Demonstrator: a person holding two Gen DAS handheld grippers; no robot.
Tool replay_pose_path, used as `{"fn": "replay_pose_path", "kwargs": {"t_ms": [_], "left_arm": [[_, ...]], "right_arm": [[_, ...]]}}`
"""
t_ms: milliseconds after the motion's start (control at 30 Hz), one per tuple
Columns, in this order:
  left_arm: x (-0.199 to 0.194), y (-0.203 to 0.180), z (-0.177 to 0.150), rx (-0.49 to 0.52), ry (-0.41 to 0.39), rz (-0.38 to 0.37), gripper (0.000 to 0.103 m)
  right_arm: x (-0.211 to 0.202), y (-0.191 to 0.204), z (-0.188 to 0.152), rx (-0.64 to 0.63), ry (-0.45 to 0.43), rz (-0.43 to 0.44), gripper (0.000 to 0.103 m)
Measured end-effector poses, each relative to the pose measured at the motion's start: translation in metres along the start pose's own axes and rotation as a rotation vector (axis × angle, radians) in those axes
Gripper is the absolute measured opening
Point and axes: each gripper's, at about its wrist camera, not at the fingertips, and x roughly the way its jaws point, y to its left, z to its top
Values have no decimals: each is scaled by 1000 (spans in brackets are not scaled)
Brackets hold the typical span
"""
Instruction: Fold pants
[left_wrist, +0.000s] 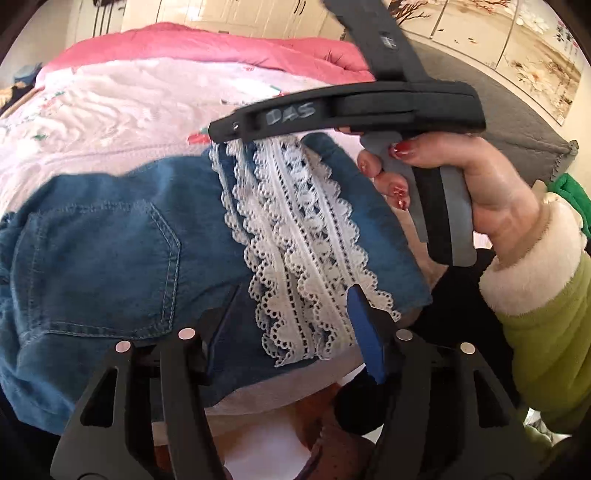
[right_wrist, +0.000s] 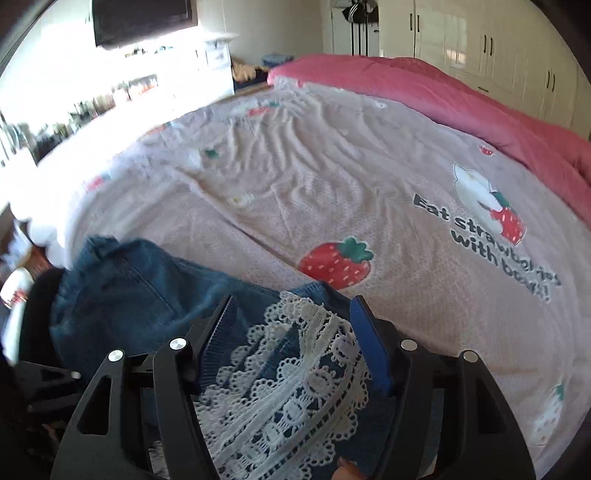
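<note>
The small blue denim pants with white lace trim at the cuffs (left_wrist: 122, 236) lie in a folded stack on the near edge of the bed, over the pale pink fleece blanket printed with strawberries (right_wrist: 332, 177). Left gripper (left_wrist: 295, 328) hovers over the lace end with its jaws apart, nothing pressed between the blue pads. Right gripper (right_wrist: 295, 343) sits over the same lace, jaws spread to either side of the cloth, pads not biting. I'd call this denim soft and light, limp enough to sag off any single pinch, and the lace looks snaggy and delicate, so take the firm denim edge or the waistband, one corner per gripper, rather than the trim. The left wrist view gives the back pocket (left_wrist: 99, 258), the whole stack, plus the person's hand (left_wrist: 461, 184) on the right tool's handle. The right wrist view hides all that, but shows the free blanket beyond
</note>
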Motion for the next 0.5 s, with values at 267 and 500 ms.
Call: {"fn": "replay_pose_path", "kwargs": {"t_ms": [267, 500], "left_arm": [[23, -1, -3, 0, 35, -2, 33], [10, 8, -13, 4, 11, 3, 27]], "right_arm": [[20, -5, -7, 9, 56, -7, 17], [4, -5, 6, 88, -14, 117, 15]]}}
